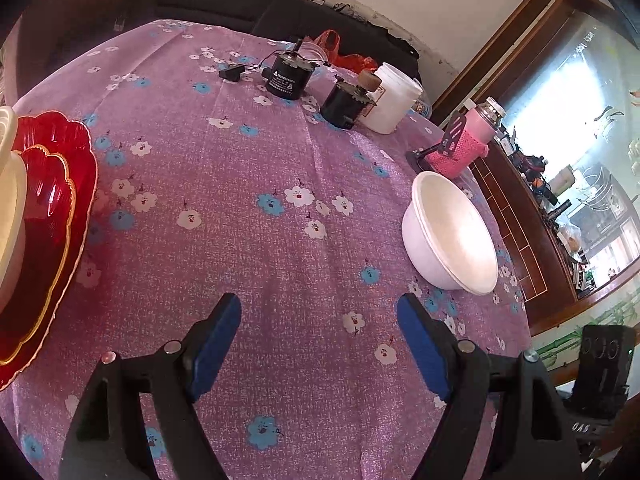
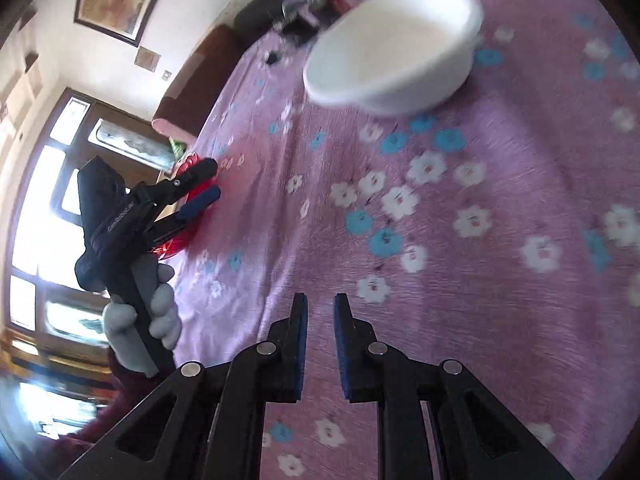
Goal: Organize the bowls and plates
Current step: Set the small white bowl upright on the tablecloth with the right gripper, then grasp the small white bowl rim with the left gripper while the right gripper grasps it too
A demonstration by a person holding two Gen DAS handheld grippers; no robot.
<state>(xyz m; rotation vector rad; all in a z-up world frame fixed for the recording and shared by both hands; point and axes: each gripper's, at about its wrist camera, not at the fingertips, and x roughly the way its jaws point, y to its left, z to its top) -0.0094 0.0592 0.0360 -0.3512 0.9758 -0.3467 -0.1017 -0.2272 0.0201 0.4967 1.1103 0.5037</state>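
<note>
A white bowl (image 1: 452, 236) stands on the purple flowered tablecloth (image 1: 248, 168) at the right; it also shows in the right wrist view (image 2: 396, 48), blurred, far ahead. Two stacked red scalloped plates (image 1: 52, 216) lie at the left edge with a cream bowl (image 1: 8, 200) on them. My left gripper (image 1: 320, 320) is open and empty above the cloth, between the plates and the white bowl. My right gripper (image 2: 321, 312) is empty, its jaws nearly together with a narrow gap. The left gripper (image 2: 204, 184) shows in the right wrist view in front of the red plates (image 2: 180, 236).
Two black motors (image 1: 286, 74) (image 1: 346, 102), a white jar (image 1: 394, 98), a pink-sleeved bottle (image 1: 466, 140) and a phone stand (image 1: 436, 148) sit at the table's far side. A dark sofa (image 1: 224, 4) lies behind. The table edge runs close to the right of the white bowl.
</note>
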